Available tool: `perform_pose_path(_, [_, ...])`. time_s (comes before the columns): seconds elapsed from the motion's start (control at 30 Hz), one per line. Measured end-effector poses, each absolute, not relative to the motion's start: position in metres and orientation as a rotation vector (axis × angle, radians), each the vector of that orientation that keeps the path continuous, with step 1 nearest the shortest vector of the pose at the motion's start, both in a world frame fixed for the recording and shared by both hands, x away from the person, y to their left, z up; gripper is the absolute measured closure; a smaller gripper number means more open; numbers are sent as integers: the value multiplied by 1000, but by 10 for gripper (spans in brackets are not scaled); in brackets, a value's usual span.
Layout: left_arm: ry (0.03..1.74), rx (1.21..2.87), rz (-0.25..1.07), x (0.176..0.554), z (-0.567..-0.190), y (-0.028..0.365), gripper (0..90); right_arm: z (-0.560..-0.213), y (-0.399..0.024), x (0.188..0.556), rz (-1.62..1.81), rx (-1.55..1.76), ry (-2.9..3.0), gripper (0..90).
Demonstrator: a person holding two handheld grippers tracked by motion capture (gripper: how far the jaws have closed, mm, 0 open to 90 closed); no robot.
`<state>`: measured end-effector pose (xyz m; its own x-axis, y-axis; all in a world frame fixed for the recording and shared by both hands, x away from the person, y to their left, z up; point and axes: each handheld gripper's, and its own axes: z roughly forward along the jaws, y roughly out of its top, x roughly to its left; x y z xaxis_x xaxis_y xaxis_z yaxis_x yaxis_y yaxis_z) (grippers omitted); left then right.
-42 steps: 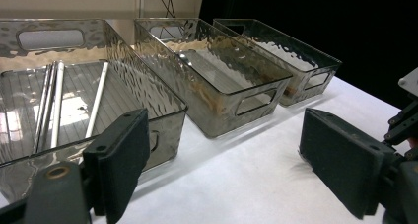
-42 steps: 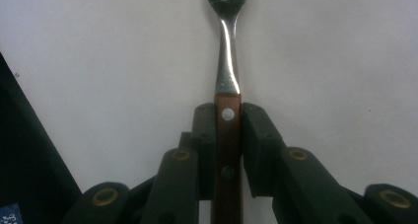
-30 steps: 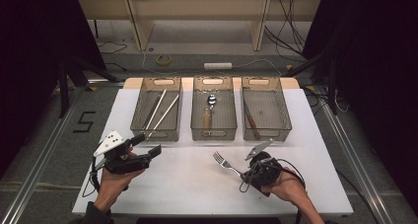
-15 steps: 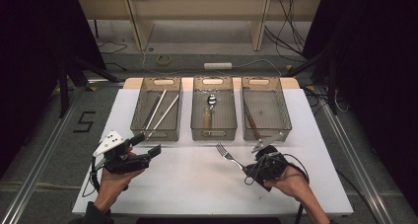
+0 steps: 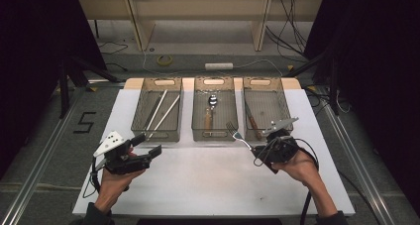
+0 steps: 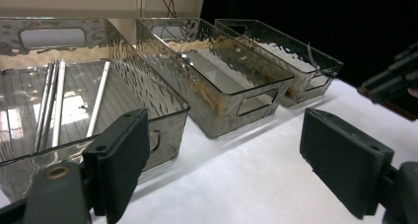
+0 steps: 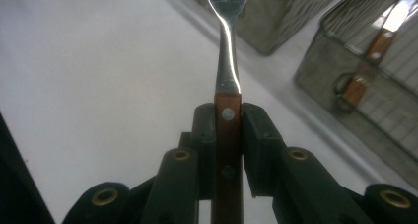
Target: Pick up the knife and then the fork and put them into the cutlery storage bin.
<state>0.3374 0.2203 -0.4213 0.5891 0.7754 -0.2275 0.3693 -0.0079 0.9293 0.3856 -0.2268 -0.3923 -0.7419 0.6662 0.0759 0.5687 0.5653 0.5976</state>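
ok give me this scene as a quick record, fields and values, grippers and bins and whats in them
right gripper: fingers shut on fork handle
fork: wooden handle, tines aimed toward the bins
left gripper: fingers open, nothing between them
left bin: chopsticks
middle bin: spoon with wooden handle
right bin: a wooden-handled utensil, type unclear
table: white top

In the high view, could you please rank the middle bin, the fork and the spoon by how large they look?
1. The middle bin, clearly largest.
2. The spoon and the fork, about alike; the fork's handle is hidden in the right gripper, so I won't rank them.
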Motion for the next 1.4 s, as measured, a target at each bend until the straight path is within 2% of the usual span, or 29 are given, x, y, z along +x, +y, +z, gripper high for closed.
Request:
perform_pose_path(0.3, [976, 1616, 421, 337, -421, 220, 190, -376, -232, 410, 948, 1074, 2569, 778])
perform_pose_path(1.4, [969, 1619, 422, 337, -421, 219, 189, -355, -243, 478, 977, 1228, 2454, 778])
